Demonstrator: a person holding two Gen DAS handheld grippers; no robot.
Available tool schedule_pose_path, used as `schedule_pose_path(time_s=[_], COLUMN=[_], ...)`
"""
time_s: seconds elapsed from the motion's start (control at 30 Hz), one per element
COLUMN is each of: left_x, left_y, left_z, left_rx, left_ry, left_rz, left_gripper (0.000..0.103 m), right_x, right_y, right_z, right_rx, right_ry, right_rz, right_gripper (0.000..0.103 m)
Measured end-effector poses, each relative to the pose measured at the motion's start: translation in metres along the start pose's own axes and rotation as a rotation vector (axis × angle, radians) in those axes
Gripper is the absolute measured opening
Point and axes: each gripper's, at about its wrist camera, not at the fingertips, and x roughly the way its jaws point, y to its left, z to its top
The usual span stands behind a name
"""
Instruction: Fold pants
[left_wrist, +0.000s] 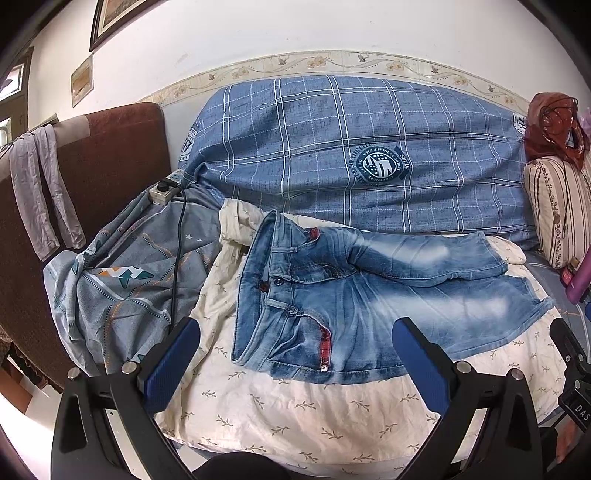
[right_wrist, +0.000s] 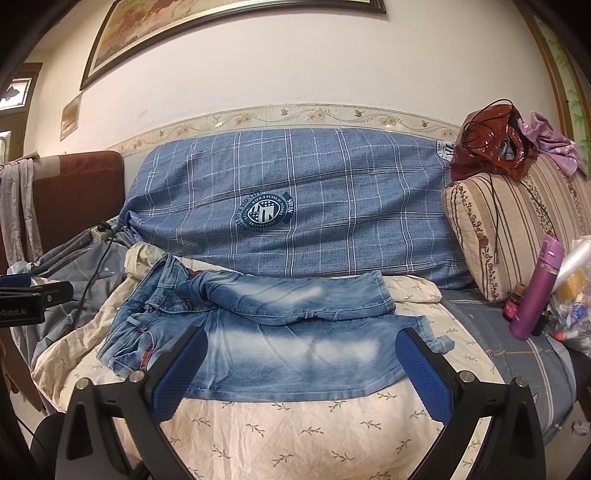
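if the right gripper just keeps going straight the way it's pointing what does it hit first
Most likely the jeans: the open right gripper frames their near leg on the cream sheet. Depth is hard to judge, so it might touch the sheet first.

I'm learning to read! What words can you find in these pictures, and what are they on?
"nRobot.AI": on the left hand-held gripper, cut off by the picture's edge.
"DAS": on the right hand-held gripper, also cut off.
"WITH A SENSE OF": ring of the badge on the blue checked cover; its other words are too blurred.
Jeans: no words.
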Motion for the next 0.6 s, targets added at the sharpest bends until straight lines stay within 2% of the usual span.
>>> schedule_pose_path(time_s=[0.6], left_x=[0.017], left_y=[-0.001], left_z=[-0.003], left_rx=[0.012], left_ry=[0.031], left_rz=[0.013], left_gripper=[0.103], right_x=[0.016], right_y=[-0.001], right_z=[-0.005], right_rx=[0.007], right_ry=[0.037], right_rz=[0.011], right_gripper=[0.103])
